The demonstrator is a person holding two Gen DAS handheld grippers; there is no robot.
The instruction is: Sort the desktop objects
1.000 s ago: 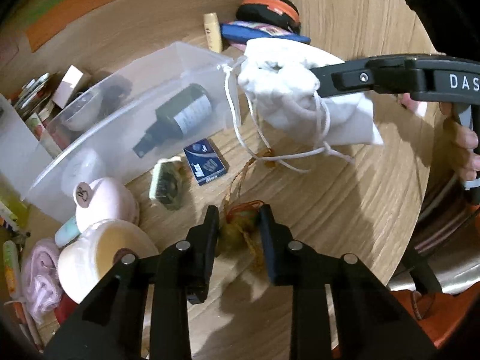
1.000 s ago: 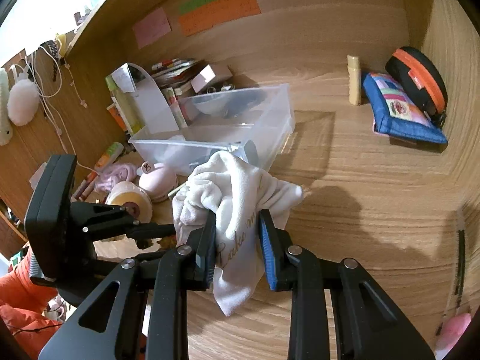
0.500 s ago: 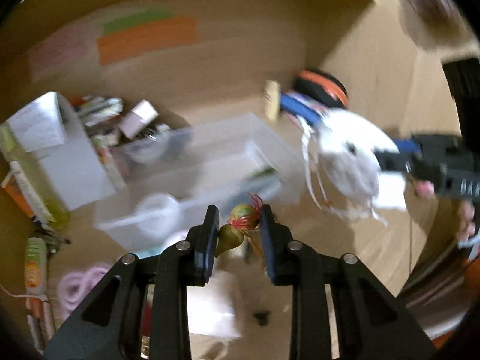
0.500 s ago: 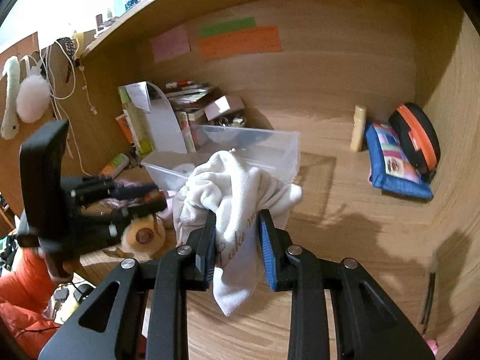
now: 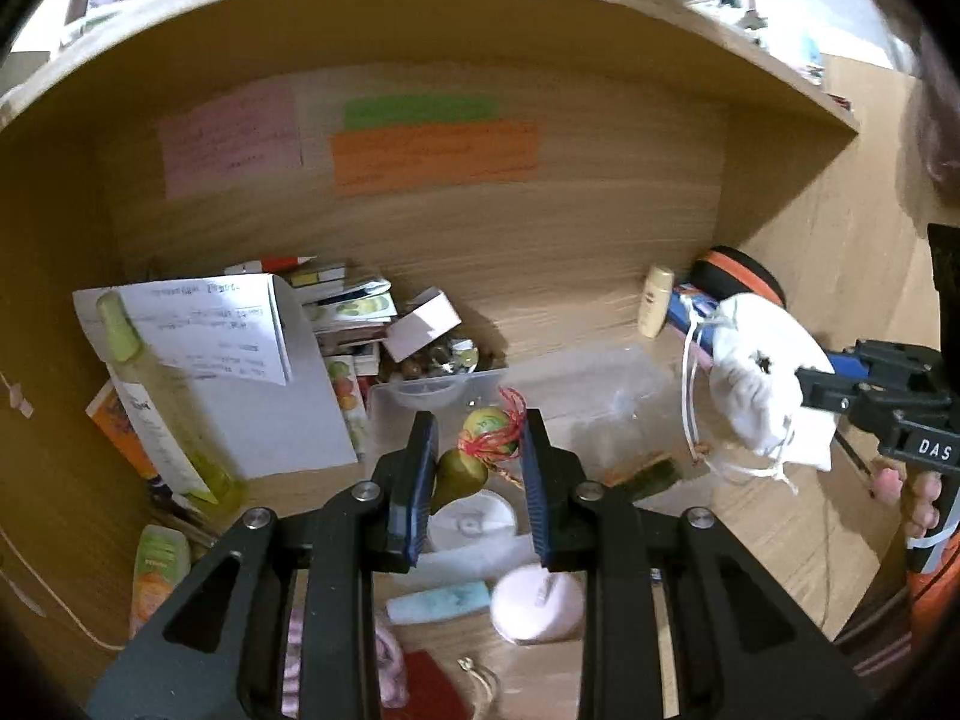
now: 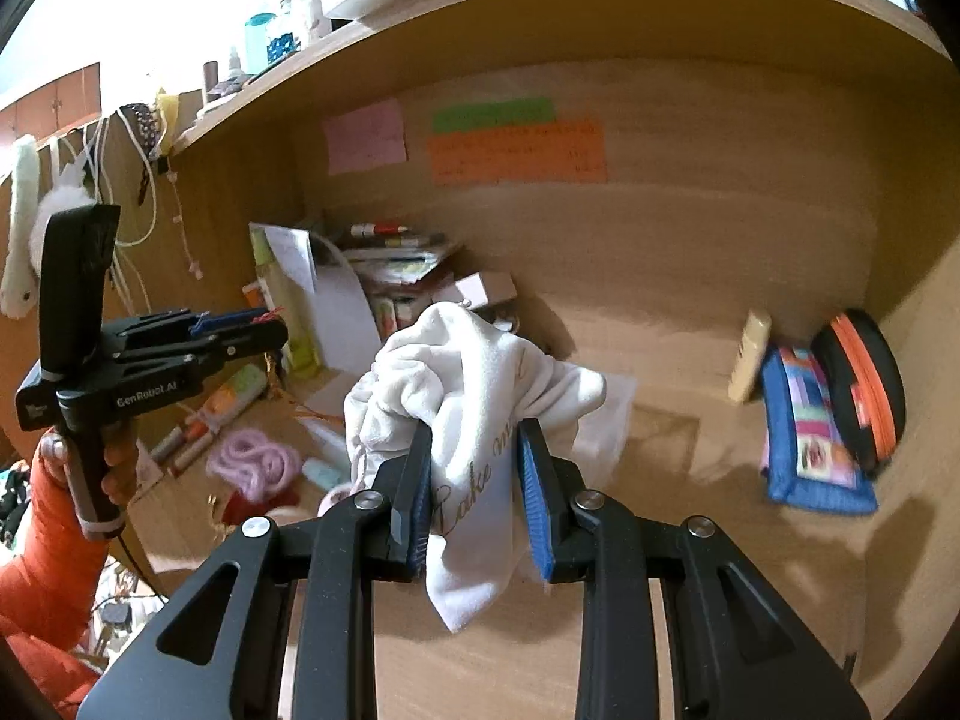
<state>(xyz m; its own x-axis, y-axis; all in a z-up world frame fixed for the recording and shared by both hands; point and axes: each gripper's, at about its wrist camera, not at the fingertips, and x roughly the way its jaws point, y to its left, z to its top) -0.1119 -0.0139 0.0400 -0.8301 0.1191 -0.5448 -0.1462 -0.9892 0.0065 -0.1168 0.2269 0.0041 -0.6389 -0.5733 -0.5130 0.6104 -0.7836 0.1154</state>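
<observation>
Two grippers are in view, each clamped on one item above the wooden desk (image 6: 750, 540).

Left gripper (image 5: 477, 468): the jaws are closed on a small gourd charm (image 5: 474, 459), green-yellow with red thread wound around its neck. The charm sits between the two blue pads, its darker lower bulb against the left pad. It hangs in the air above the clear plastic bin (image 5: 600, 378).

Right gripper (image 6: 474, 480): the jaws are closed on a white drawstring pouch (image 6: 474, 396) with script lettering on the cloth. The bunched mouth rises above the fingertips, and a loose corner hangs below them. In the left wrist view the pouch (image 5: 759, 384) is to the right of the bin, clear of the desk, with its white cords dangling.

Landmark: clear plastic bin.
- Left of the bin: a white paper stand (image 5: 240, 360) and a stack of small boxes and cards.
- Front of the bin: a round white tub (image 5: 471, 522), a pink round case (image 5: 537, 603) and a pale blue tube (image 5: 438, 600).
- Behind and right of the bin: a cream tube (image 5: 654, 300), a blue pencil case (image 6: 810, 438) and a black-and-orange round case (image 6: 864, 384).

A hand (image 6: 90, 468) in an orange sleeve holds the left gripper's handle.
</observation>
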